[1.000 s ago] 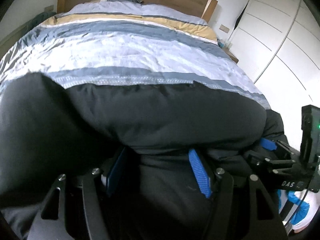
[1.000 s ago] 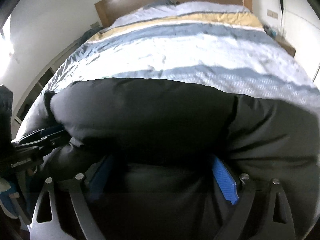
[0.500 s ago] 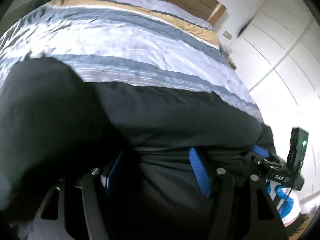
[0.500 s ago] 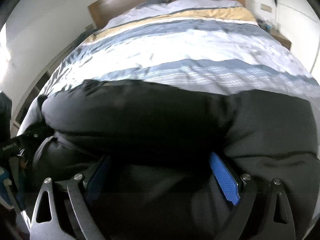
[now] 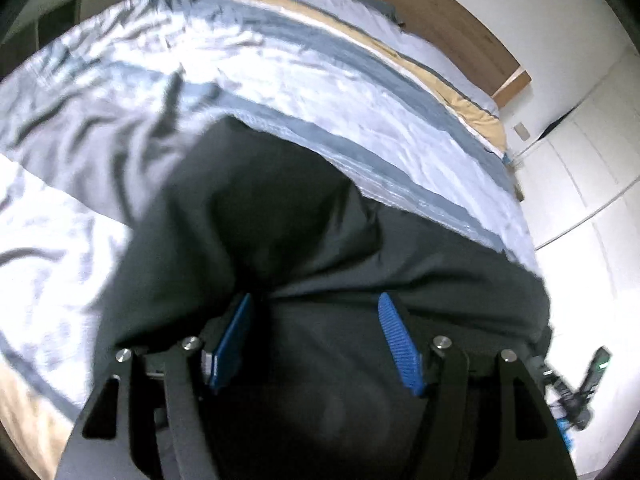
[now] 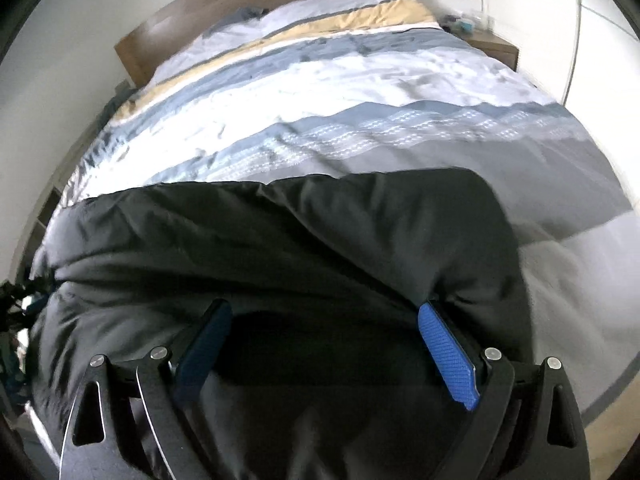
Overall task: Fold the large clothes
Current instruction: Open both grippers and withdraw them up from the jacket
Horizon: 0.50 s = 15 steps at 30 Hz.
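Observation:
A large black padded jacket [image 5: 304, 240] lies across the near end of the bed and bulges up in front of both cameras; it also fills the lower half of the right wrist view [image 6: 280, 248]. My left gripper [image 5: 316, 320] has its blue pads [image 5: 396, 340] set apart, with a thick fold of the jacket between them. My right gripper [image 6: 324, 328] stands the same way, its blue pads [image 6: 448, 356] wide apart around jacket fabric. The jacket hides both pairs of fingertips. The right gripper shows at the far right of the left wrist view [image 5: 580, 392].
The bed has a striped duvet [image 6: 340, 92] in grey, white, blue and tan, and a wooden headboard [image 6: 248, 4]. White wardrobe doors [image 5: 592, 168] stand along the right side. A wooden nightstand [image 6: 494, 46] sits by the headboard.
Both grippers have swung outward and tilted, the left view turning left and the right view turning right. More duvet now shows beside the jacket. The pads stay around the fabric.

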### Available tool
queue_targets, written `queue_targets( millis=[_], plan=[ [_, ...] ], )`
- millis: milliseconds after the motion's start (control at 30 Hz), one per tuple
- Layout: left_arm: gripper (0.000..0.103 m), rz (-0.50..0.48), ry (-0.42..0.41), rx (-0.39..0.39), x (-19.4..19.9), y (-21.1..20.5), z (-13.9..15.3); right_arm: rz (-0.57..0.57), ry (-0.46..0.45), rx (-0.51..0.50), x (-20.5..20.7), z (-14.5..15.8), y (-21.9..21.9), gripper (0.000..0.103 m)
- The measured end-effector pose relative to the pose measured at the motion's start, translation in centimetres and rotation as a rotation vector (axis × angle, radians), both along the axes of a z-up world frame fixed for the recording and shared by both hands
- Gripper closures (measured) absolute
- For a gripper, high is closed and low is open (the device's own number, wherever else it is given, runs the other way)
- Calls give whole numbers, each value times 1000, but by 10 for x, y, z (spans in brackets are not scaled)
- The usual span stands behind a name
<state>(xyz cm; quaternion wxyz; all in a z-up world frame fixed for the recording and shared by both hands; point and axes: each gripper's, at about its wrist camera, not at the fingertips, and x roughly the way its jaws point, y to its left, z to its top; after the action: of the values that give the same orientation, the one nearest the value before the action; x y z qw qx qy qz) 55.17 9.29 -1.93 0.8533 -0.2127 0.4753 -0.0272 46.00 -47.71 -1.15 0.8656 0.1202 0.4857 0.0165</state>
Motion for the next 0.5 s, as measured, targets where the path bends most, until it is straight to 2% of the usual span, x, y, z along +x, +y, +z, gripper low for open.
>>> queue_targets(
  millis=[133, 300, 500],
  plan=[
    [39, -16, -93, 147, -46, -8, 21, -11, -30, 14, -31, 12, -15, 9],
    [39, -13, -176, 290, -102, -15, 33, -69, -36, 46, -79, 19, -37, 7],
    [39, -7, -271, 358, -165, -22, 51, -135, -43, 90, -131, 28, -54, 4]
  ],
)
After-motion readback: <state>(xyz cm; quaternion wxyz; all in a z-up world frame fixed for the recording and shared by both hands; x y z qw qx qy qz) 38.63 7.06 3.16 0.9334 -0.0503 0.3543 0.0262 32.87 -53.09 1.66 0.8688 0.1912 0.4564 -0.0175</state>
